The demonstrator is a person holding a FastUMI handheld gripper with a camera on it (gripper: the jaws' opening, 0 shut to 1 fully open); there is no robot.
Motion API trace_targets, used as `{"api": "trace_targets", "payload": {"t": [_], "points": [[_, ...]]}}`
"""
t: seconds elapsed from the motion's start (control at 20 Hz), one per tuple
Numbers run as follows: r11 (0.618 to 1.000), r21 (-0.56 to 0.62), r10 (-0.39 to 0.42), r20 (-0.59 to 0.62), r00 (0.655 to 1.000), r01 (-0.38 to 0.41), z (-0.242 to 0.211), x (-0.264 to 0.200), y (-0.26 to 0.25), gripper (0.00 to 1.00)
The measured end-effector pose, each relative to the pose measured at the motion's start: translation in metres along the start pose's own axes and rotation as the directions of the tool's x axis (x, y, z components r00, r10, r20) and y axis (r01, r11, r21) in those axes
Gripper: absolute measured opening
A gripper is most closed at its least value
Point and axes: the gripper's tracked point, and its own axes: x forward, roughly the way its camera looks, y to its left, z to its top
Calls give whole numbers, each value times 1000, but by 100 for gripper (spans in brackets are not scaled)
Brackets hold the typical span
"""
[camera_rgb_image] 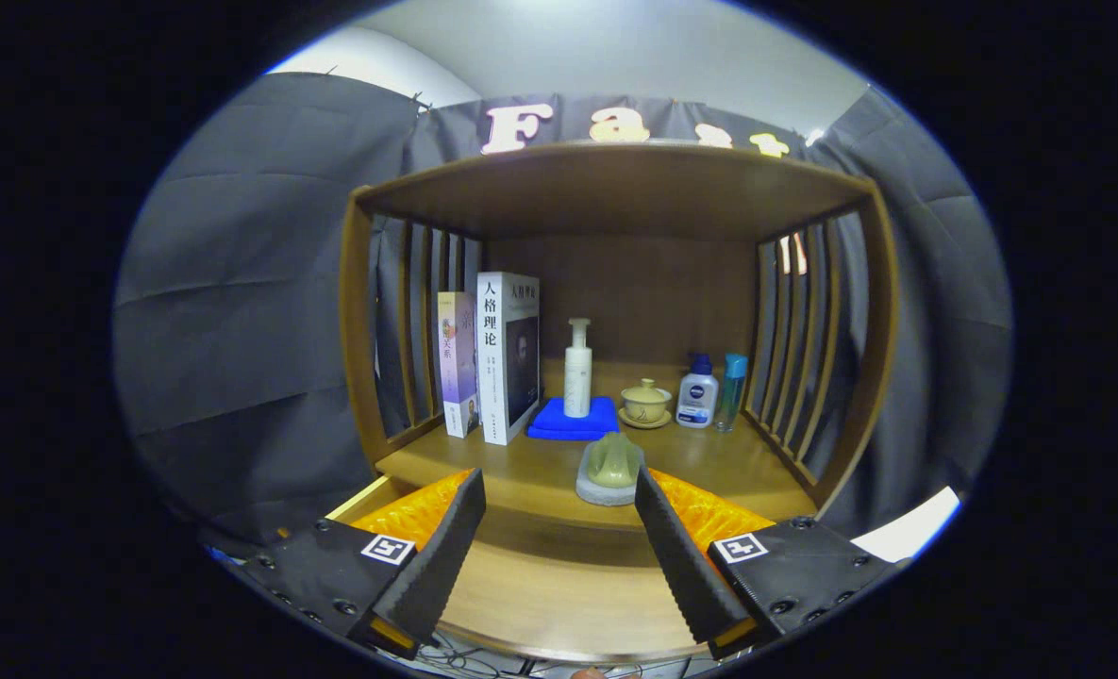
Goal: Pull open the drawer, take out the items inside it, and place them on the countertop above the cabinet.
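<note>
Booth wall: dark cloth behind and beside a wooden cabinet (615, 189) with slatted sides
Countertop (521, 471): wooden, under the cabinet's top board
Books (492, 358): two, upright at the left slats
Pump bottle (577, 368): white, upright on a blue cloth (573, 422)
Lidded cup (645, 403): on a saucer, right of the cloth
Small bottles (707, 391): two, near the right slats
Green item (612, 464): at the countertop's front edge, on a pale base, just ahead of the fingers
Drawer (559, 585): wooden front below the fingers; orange lining shows behind them
Gripper (559, 538): fingers spread wide, holding nothing
</note>
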Motion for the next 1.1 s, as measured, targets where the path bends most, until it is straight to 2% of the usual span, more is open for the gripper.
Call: {"api": "trace_targets", "payload": {"t": [0.45,0.55,0.75,0.9,1.1], "points": [[997,71,-23,109,994,15,-59,-73,41,99],[996,79,-58,108,992,49,-80,-83,37,99],[990,106,-100,78,992,91,-121,-88,27,99],[980,115,-168,61,984,160,-143,-89,10,99],[980,120,-163,45,986,157,-161,-79,9,98]]}}
